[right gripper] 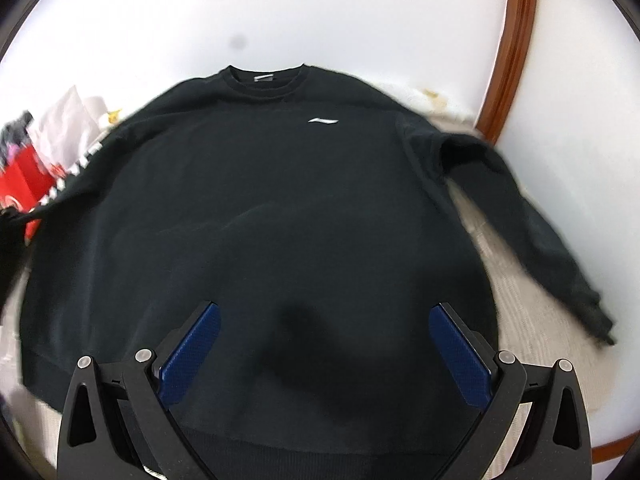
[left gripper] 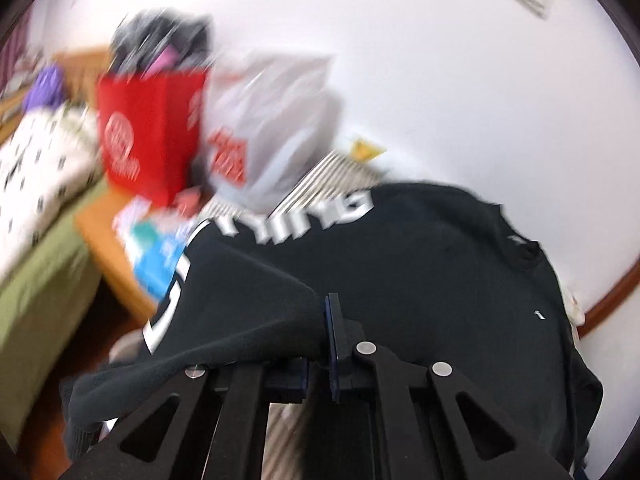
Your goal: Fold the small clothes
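Observation:
A black sweatshirt (right gripper: 260, 208) with a small white chest logo lies spread front up on a pale striped surface, collar at the far side. Its right sleeve (right gripper: 536, 240) lies out to the right. My right gripper (right gripper: 324, 344) is open, blue pads wide apart, just above the lower body of the sweatshirt. My left gripper (left gripper: 330, 344) is shut on the black left sleeve (left gripper: 248, 304), which bears white lettering, and holds it raised over the sweatshirt body (left gripper: 432, 272). The left wrist view is motion-blurred.
A red paper bag (left gripper: 148, 136) and a white plastic bag (left gripper: 276, 128) stand at the far left, also in the right wrist view (right gripper: 24, 184). A bed with a patterned pillow (left gripper: 36, 160) is left. White wall with brown trim (right gripper: 508, 48) behind.

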`<state>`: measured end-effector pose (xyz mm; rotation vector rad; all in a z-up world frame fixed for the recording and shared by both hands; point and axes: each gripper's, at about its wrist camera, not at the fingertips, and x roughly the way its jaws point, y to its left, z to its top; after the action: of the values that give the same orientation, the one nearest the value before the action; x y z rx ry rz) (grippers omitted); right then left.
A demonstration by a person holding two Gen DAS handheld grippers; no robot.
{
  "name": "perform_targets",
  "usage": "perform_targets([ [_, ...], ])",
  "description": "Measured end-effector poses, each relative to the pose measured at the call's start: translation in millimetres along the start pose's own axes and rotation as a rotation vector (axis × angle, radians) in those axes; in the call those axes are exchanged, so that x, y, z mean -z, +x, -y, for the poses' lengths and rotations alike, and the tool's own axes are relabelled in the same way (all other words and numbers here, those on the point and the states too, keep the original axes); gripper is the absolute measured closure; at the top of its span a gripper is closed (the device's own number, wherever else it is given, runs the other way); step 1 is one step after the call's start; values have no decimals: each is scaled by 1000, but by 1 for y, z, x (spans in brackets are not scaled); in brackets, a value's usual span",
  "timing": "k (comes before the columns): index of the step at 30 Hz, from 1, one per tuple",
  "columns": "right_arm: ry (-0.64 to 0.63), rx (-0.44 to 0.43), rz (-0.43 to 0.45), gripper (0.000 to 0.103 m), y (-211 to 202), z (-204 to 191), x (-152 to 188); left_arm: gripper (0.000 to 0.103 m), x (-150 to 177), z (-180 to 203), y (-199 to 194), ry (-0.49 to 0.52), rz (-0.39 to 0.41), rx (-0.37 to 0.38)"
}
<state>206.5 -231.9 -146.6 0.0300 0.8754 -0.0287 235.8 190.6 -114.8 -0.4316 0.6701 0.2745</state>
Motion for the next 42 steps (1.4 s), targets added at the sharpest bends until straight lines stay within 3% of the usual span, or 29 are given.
perform_targets([
  [3, 23, -21, 18, 1, -3, 11, 1, 96, -19, 44, -13, 108, 54, 49],
  [8, 36, 30, 29, 1, -3, 31, 7, 96, -28, 130, -16, 275, 86, 149],
  [11, 56, 30, 24, 1, -3, 42, 13, 96, -8, 187, -2, 393, 68, 208],
  [14, 69, 41, 14, 1, -2, 53, 20, 96, 31, 234, 27, 488, -14, 252],
  [20, 41, 119, 0, 1, -2, 67, 35, 96, 82, 267, 53, 546, -136, 305],
  [23, 48, 129, -20, 1, 0, 73, 40, 93, 98, 266, 51, 561, -180, 319],
  [27, 43, 144, -19, 1, -3, 75, 46, 71, 107, 251, 41, 546, -251, 341],
  [29, 34, 146, -9, 1, -6, 74, 49, 54, 110, 234, 25, 530, -244, 354],
  [30, 24, 153, -9, 1, -6, 73, 51, 34, 107, 225, 19, 526, -237, 349],
  [31, 17, 159, -10, 1, -6, 73, 52, 29, 106, 211, 9, 514, -211, 342],
  [35, 28, 147, -17, 1, -6, 81, 63, 29, 103, 162, -14, 488, -175, 286],
  [37, 55, 114, -30, 7, -7, 89, 70, 29, 103, 133, -22, 477, -160, 240],
  [40, 64, 101, -38, 16, -11, 96, 82, 31, 110, 89, -30, 463, -150, 81],
  [42, 50, 66, -48, 23, -9, 98, 87, 31, 117, 56, -37, 416, -163, 54],
])
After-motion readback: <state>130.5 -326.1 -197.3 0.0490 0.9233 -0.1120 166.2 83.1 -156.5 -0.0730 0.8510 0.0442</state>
